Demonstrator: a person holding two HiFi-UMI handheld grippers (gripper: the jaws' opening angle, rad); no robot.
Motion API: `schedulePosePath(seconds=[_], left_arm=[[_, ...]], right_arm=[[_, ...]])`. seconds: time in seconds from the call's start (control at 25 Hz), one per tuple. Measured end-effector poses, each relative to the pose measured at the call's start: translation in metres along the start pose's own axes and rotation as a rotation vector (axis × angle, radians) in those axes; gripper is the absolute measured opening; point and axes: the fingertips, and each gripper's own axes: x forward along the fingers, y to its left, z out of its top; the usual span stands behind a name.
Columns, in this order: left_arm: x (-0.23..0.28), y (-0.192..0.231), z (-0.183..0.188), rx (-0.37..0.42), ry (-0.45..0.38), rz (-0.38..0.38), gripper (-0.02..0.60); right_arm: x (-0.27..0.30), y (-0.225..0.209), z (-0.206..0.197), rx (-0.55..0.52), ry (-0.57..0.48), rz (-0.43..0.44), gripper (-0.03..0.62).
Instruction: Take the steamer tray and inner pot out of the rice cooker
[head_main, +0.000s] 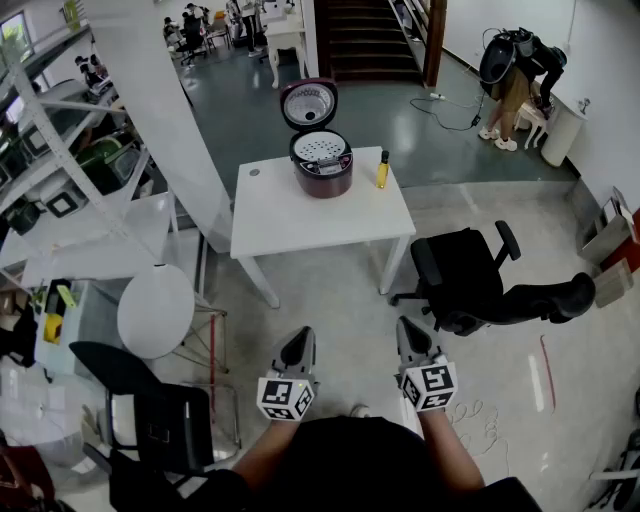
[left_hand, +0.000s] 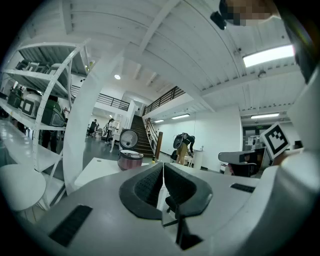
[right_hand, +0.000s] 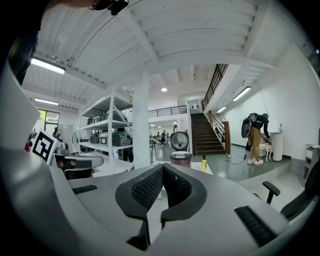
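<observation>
Table: we see a white table (head_main: 300, 215) with four legs, standing on the pale floor (head_main: 330, 310).
Far side, middle: a dark red rice cooker (head_main: 322, 170) sits on it, its lid (head_main: 308, 104) raised towards the far side.
Right of the cooker: a yellow bottle (head_main: 382, 170) stands upright, near but apart.
Far left corner: we make out a small grey round thing (head_main: 254, 172); we cannot tell what it is.
</observation>
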Motion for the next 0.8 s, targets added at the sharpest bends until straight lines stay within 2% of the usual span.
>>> schedulePosePath(seconds=[0.16, 0.44, 0.6, 0.8], left_arm=[[0.005, -0.011, -0.003, -0.008, -0.012, 0.012, 0.009], [0.013, -0.016, -0.003, -0.023, -0.019, 0.020, 0.009], [0.018, -0.028, 0.004, 0.015, -0.026, -0.008, 0.009], [0.022, -0.027, 0.003, -0.050, -0.042, -0.005, 0.009]], right_arm=[[-0.008, -0.015, 0.006, -0.011, -0.026, 0.012, 0.000], [-0.010, -0.031, 0.008, 0.051, -0.050, 0.016, 0.000], [-0.008, -0.032, 0.010, 0.040, -0.058, 0.051, 0.002], [-0.010, -0.039, 0.010, 0.005, -0.071, 0.066, 0.002]])
